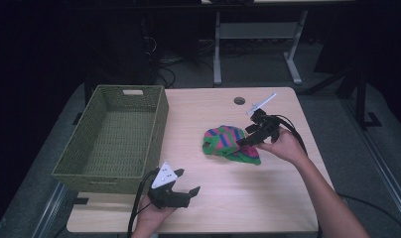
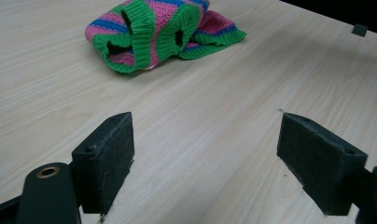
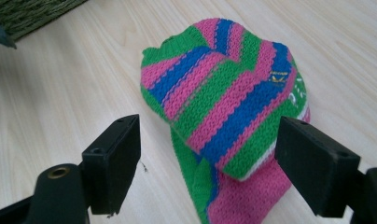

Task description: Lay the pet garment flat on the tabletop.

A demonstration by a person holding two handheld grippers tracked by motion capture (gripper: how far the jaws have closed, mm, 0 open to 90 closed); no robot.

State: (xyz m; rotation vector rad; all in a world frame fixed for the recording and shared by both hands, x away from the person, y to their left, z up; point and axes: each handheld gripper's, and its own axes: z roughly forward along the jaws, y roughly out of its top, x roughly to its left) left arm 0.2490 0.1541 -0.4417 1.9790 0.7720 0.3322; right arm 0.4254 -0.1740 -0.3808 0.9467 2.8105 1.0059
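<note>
At the near edge of the counter [image 1: 268, 198] the left gripper [image 1: 181, 191] rests in the person's hand, its jaws spread wide over bare wood, holding nothing. Farther in, near the middle, lies the folded knit garment [image 1: 230, 144], striped green, pink and blue. The right gripper [image 1: 248, 138] hovers at its right edge, jaws wide apart with the cloth lying between and beyond them, not pinched. A woven green basket [image 1: 114, 171] stands to the left, well apart from the garment

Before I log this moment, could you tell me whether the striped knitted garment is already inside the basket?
No, the striped knitted garment lies on the table, right of the basket.
</note>
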